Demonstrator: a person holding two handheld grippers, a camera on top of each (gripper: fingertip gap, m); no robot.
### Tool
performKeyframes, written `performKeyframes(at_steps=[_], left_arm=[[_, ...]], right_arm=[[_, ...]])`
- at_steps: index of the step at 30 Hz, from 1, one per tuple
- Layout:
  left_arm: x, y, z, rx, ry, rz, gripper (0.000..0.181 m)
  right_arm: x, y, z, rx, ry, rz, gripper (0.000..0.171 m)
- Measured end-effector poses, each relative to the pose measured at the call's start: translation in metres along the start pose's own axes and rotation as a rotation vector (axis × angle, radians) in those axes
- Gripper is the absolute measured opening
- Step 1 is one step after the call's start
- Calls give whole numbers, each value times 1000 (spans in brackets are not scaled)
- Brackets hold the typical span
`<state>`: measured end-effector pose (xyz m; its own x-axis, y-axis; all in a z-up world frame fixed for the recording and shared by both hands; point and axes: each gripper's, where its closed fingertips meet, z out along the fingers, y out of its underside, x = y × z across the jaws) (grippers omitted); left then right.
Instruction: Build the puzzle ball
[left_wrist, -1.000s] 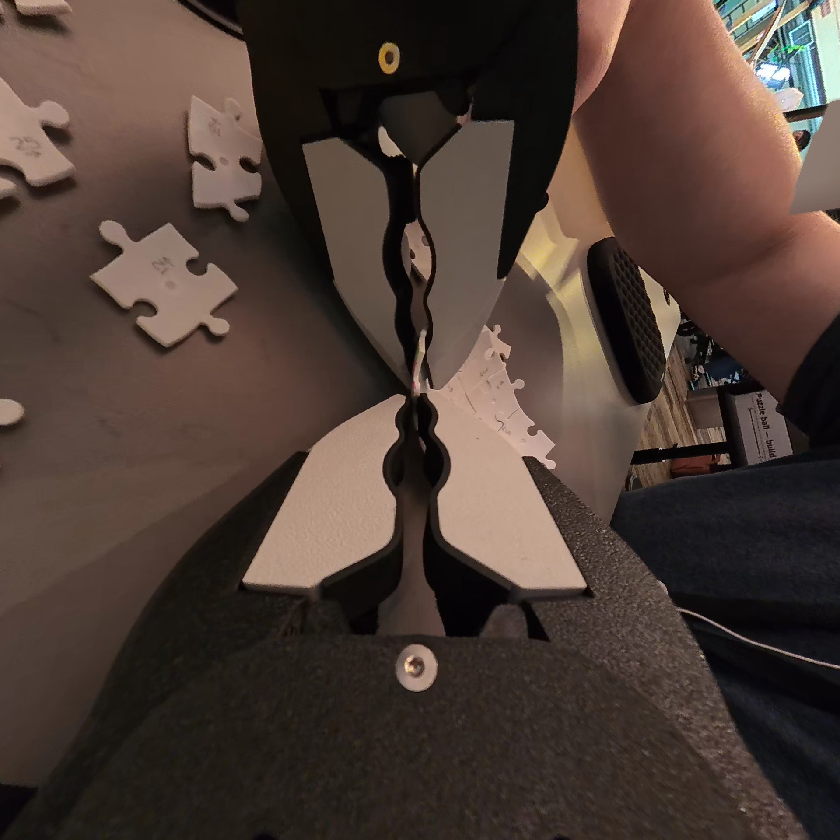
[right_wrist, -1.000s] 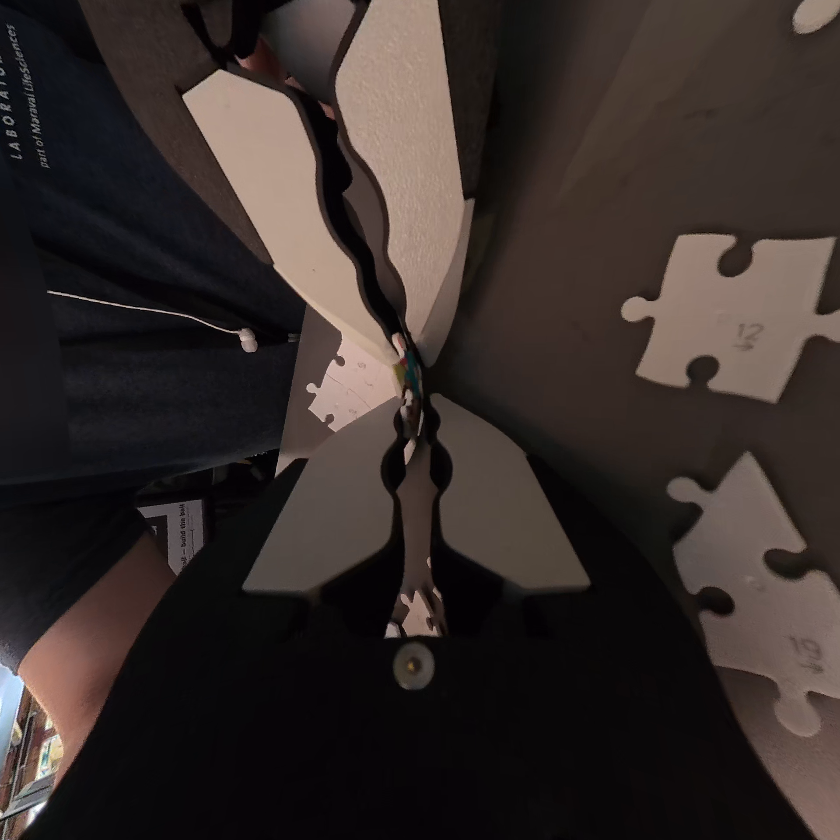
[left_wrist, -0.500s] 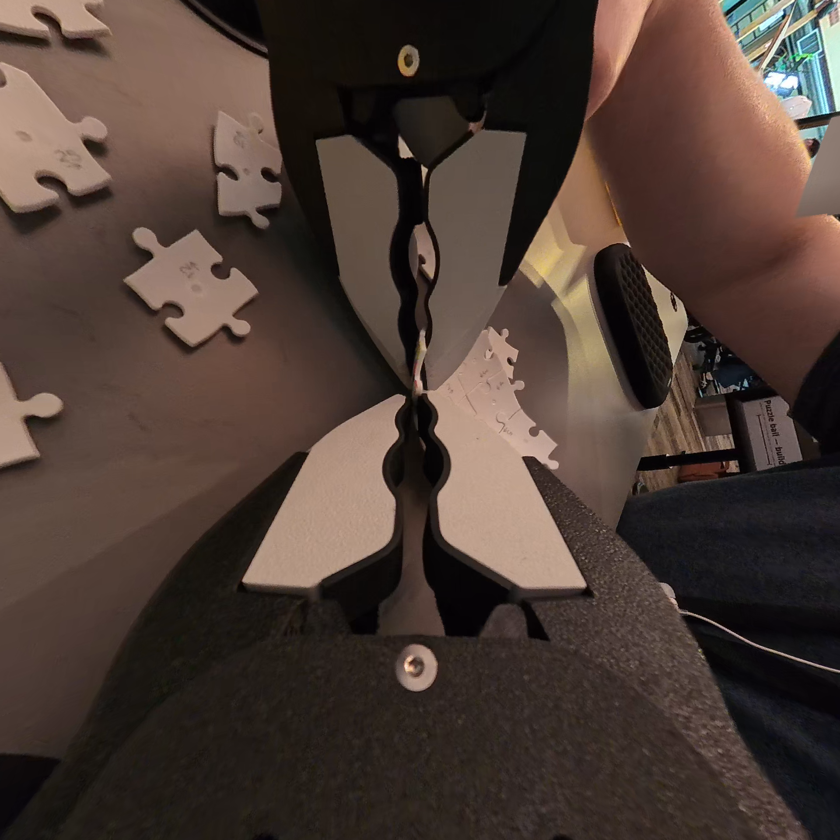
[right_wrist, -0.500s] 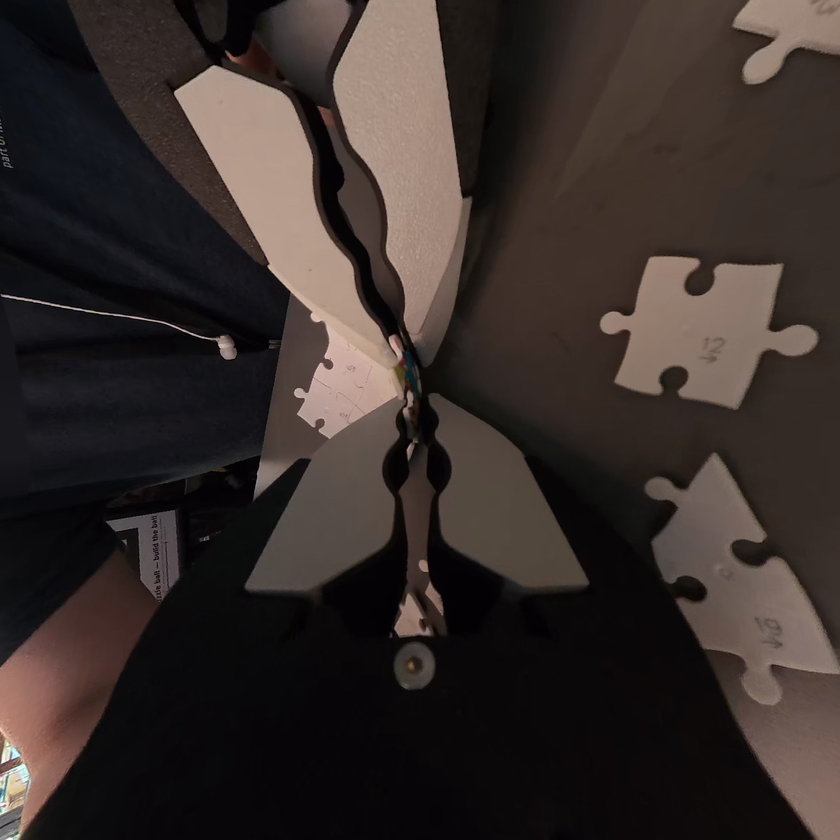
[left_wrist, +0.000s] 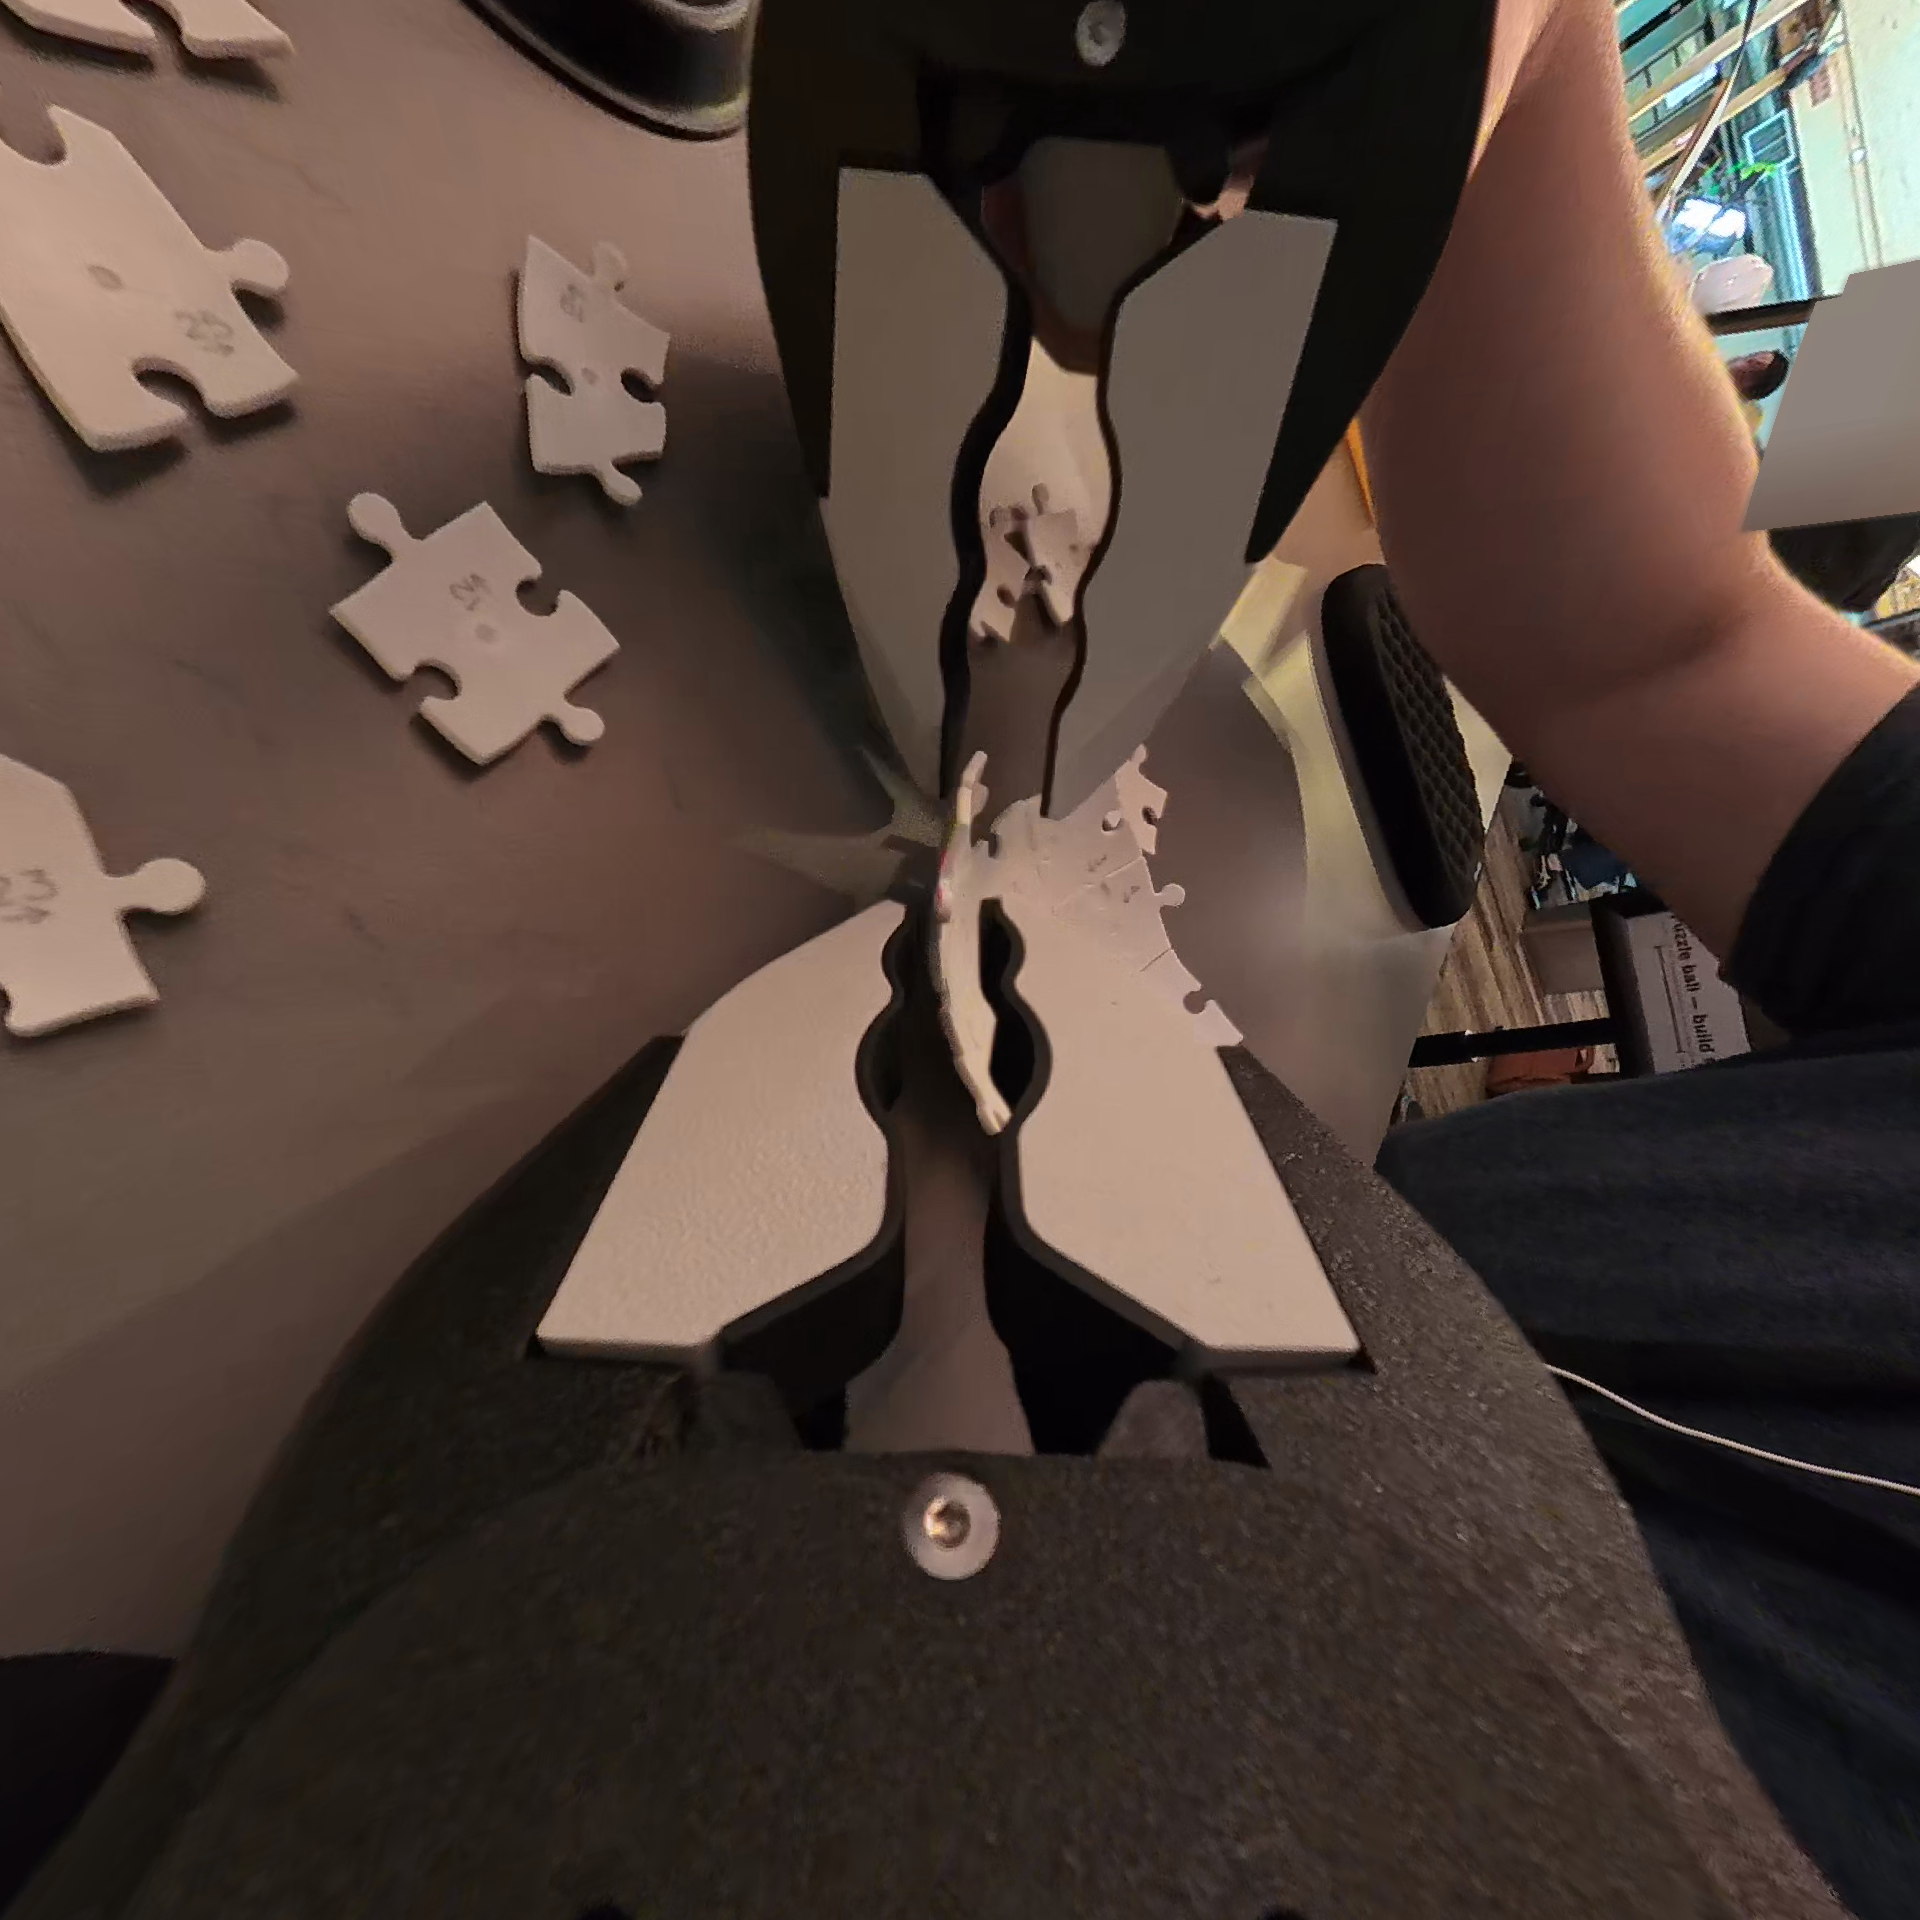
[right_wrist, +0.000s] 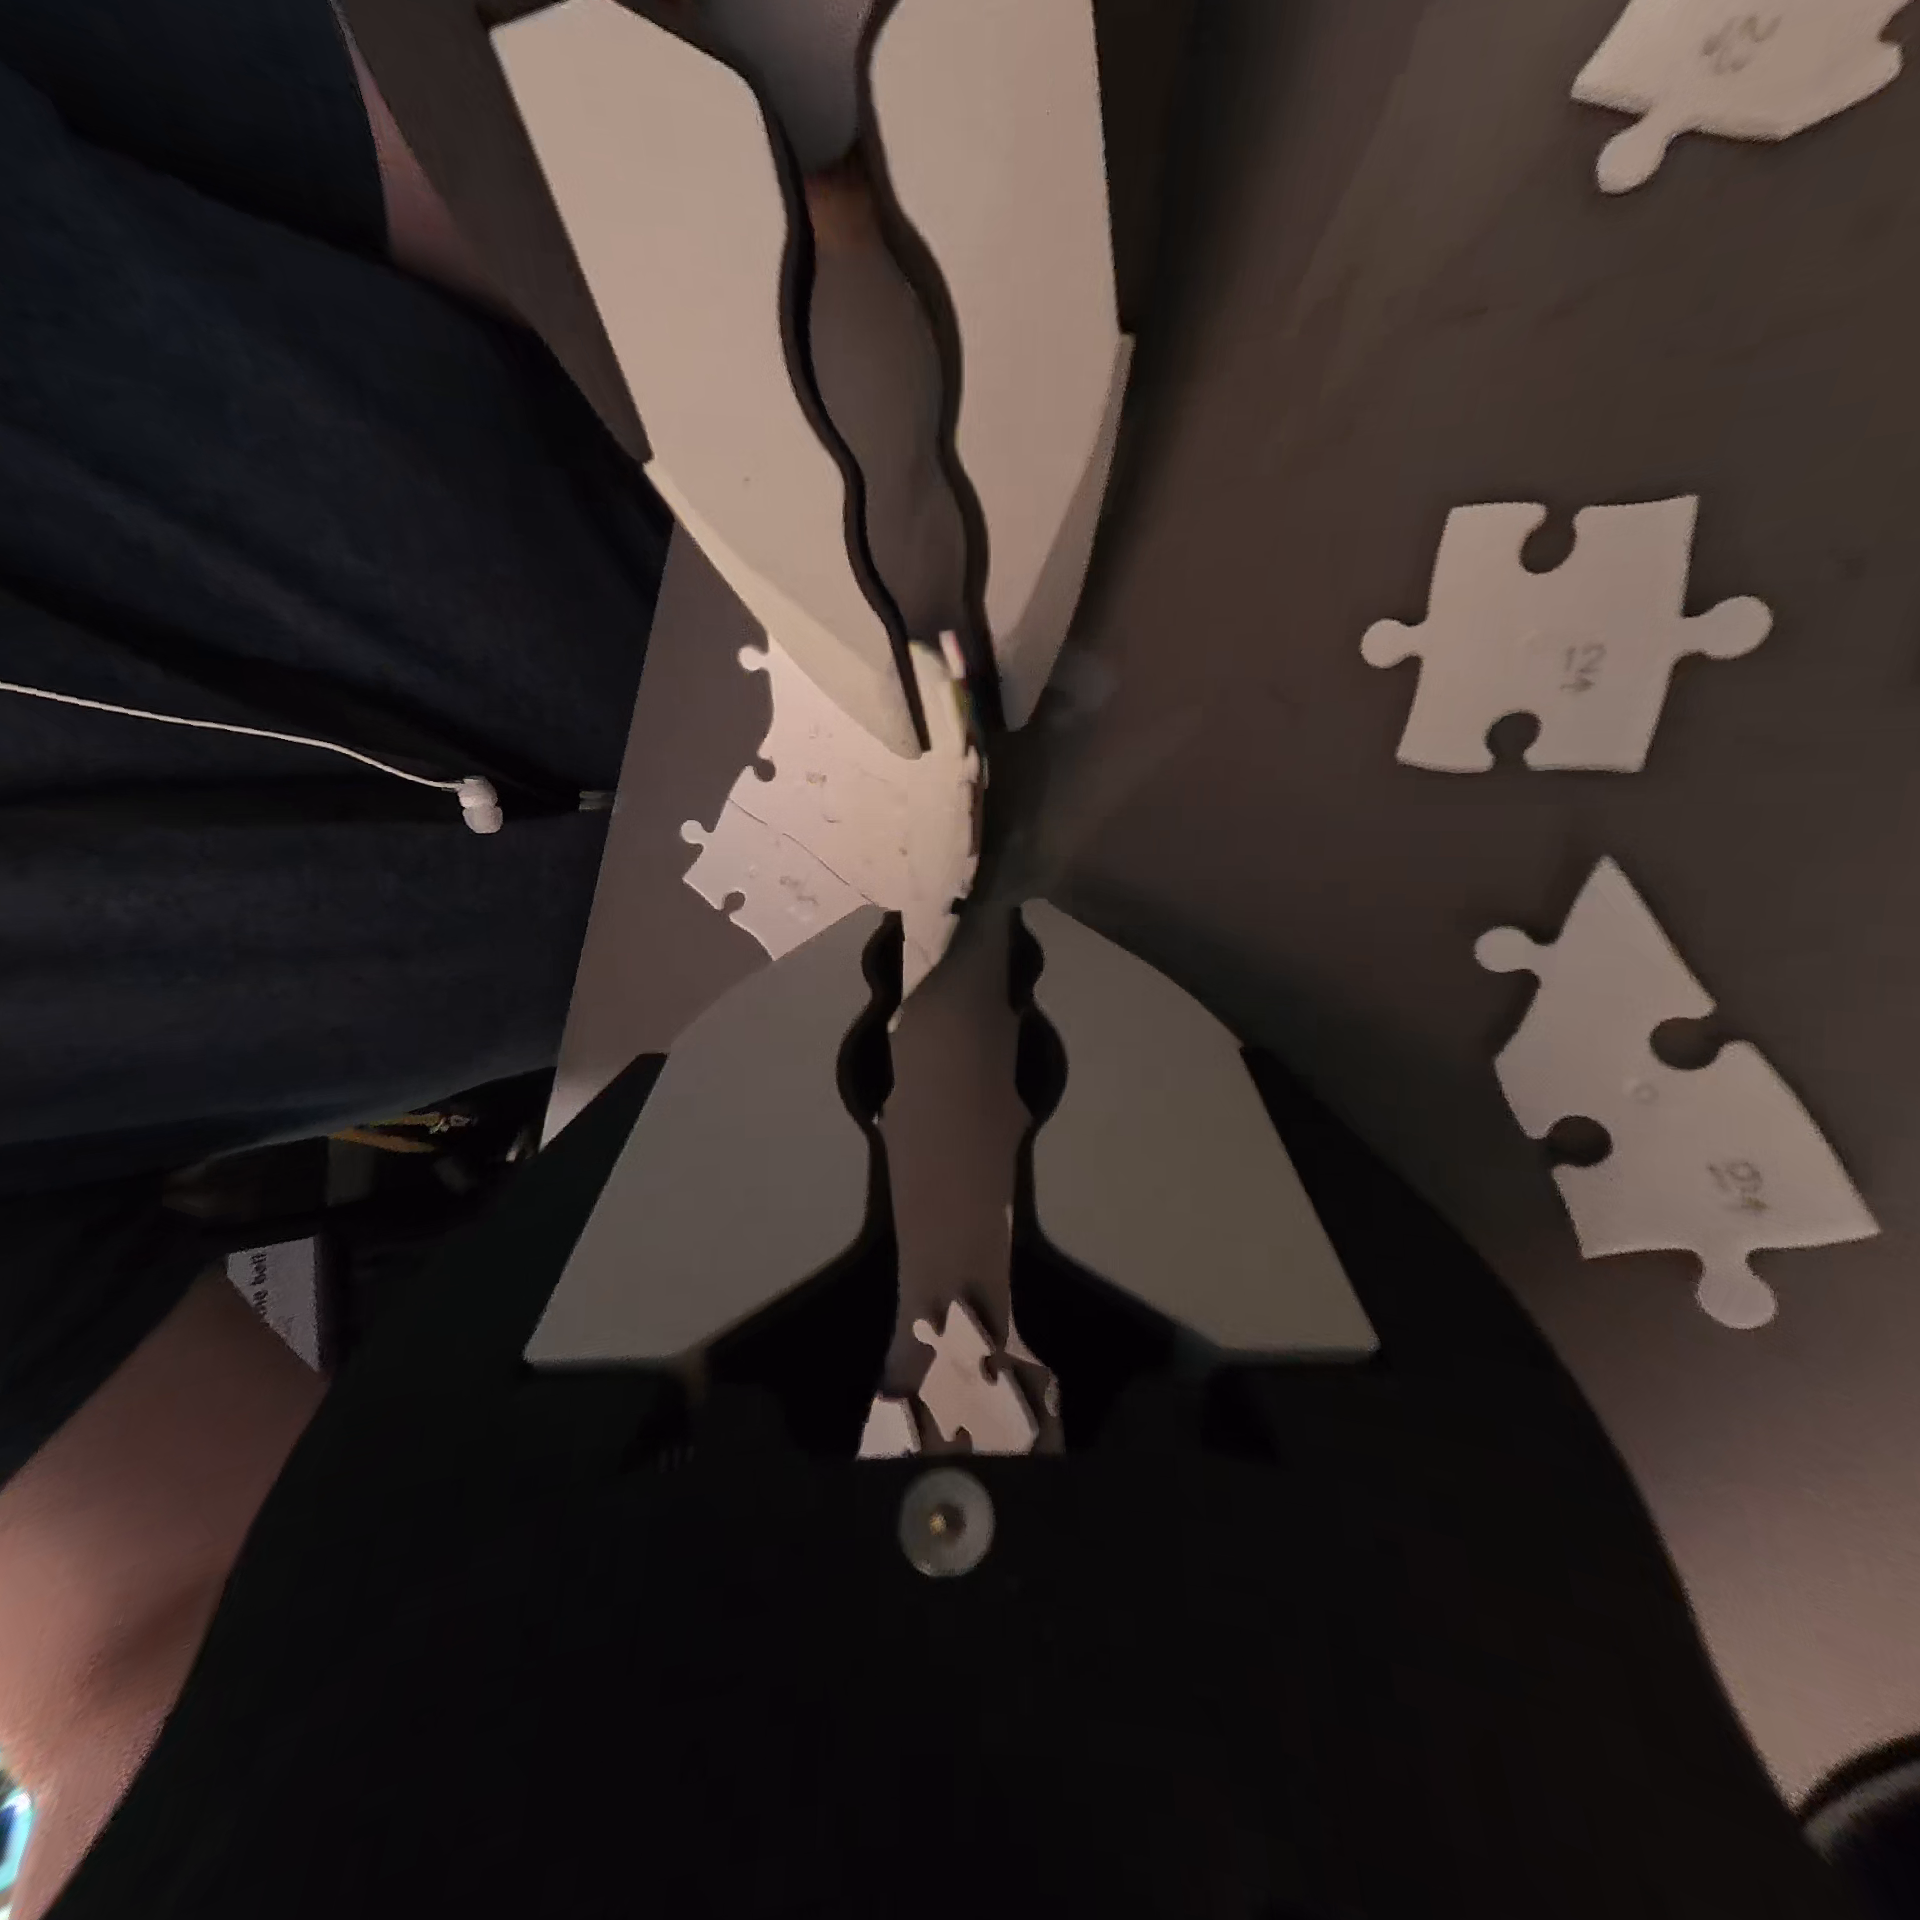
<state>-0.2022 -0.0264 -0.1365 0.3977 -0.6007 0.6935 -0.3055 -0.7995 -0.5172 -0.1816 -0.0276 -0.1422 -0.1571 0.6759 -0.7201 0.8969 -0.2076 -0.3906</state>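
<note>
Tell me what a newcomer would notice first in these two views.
Two hand-held grippers meet tip to tip at the centre: the left hand-held gripper and the right hand-held gripper, both open now. Between their tips sits a curved white section of joined puzzle pieces. Loose white pieces lie scattered on the dark table beside them.

Left gripper and right gripper meet tip to tip, both parted slightly; a forearm is bare.
</note>
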Motion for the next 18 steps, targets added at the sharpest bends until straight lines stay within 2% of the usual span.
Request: performKeyframes(at_steps=[4, 11, 18], left_arm=[[-1, -2, -4, 7, -29, 3, 20], [-2, 7, -17, 20, -82, 3, 20], [2, 14, -32, 96, -70, -12, 19]], right_arm=[[1, -1, -5, 42, 74, -31, 22], [-5, 0, -21, 173, 222, -72, 25], [-16, -16, -59, 469, 457, -187, 24]])
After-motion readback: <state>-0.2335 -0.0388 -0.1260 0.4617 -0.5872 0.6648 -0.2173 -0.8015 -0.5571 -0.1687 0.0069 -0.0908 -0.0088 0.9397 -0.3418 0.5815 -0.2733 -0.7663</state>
